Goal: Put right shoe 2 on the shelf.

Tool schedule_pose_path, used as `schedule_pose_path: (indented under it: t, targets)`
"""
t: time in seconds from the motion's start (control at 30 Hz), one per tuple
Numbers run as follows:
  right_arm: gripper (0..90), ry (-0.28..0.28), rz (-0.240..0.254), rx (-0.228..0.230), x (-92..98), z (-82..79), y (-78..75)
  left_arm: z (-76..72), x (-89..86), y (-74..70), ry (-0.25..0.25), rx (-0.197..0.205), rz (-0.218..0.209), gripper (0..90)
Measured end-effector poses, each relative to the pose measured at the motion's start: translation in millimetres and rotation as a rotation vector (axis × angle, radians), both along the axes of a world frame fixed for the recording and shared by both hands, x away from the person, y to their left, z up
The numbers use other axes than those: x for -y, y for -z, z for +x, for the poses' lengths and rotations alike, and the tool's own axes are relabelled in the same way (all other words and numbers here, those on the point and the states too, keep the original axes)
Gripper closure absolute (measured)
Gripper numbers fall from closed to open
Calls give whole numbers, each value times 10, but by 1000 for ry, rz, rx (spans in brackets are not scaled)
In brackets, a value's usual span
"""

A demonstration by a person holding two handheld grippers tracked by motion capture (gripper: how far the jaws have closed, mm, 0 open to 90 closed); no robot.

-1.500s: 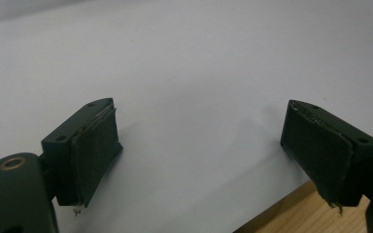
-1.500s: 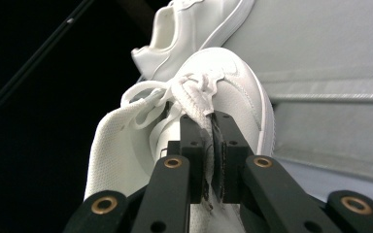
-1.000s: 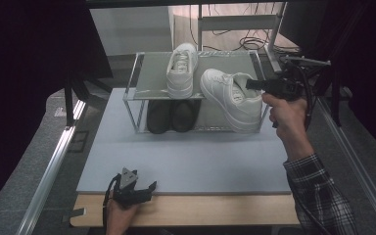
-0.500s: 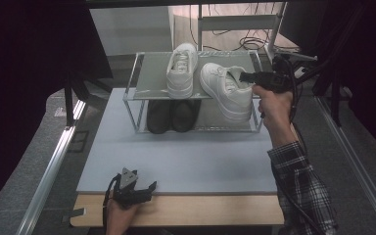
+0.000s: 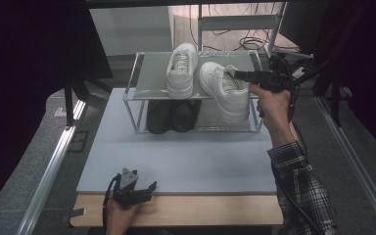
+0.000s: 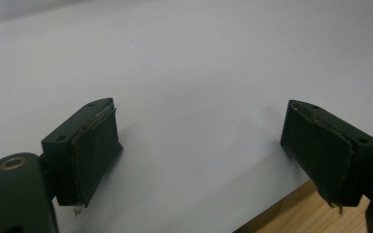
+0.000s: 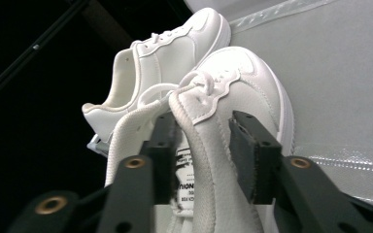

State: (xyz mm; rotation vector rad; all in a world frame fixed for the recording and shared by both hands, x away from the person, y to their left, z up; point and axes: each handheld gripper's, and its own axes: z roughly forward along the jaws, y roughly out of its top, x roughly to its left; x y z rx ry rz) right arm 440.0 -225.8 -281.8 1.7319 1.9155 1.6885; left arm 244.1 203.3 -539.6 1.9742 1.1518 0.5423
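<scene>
Our right gripper (image 7: 201, 155) has its jaws closed on the tongue of the white sneaker (image 7: 243, 97), which sits angled on the rack's top shelf (image 5: 152, 78) beside its mate (image 5: 181, 68). Our left gripper (image 6: 199, 160) rests wide open, holding nothing, over the grey mat (image 6: 199, 63).

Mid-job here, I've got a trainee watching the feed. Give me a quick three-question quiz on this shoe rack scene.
1. True or false: the right gripper has its fingers around the tongue of a white sneaker.
2. What sits on the lower shelf of the shoe rack? A) white sneakers B) a pair of dark shoes C) a box
3. Fill in: the left gripper rests near the table's front edge with its fingers ____.

Key: 1 true; 2 B; 3 open, holding nothing.
</scene>
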Motion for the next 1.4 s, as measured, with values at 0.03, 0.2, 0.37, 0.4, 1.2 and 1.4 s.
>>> schedule_pose_path:
  t: [0.03,0.2,0.37,0.4,1.2,1.4]
  targets:
    - [596,-3,-1,-1,7,-2,-2,0,0,0,0,0,0,134]
    - [563,-19,9,6,53,-29,11,0,0,0,-1,1,0,134]
    - [549,-18,12,17,98,-56,6,0,0,0,-1,1,0,134]
    - [545,-17,9,19,102,-62,1,0,0,0,-1,1,0,134]
    - [827,26,45,31,-36,8,1,-1,2,0,-2,0,0,134]
    - [821,28,56,35,-133,88,31,-1,1,0,-1,0,0,134]
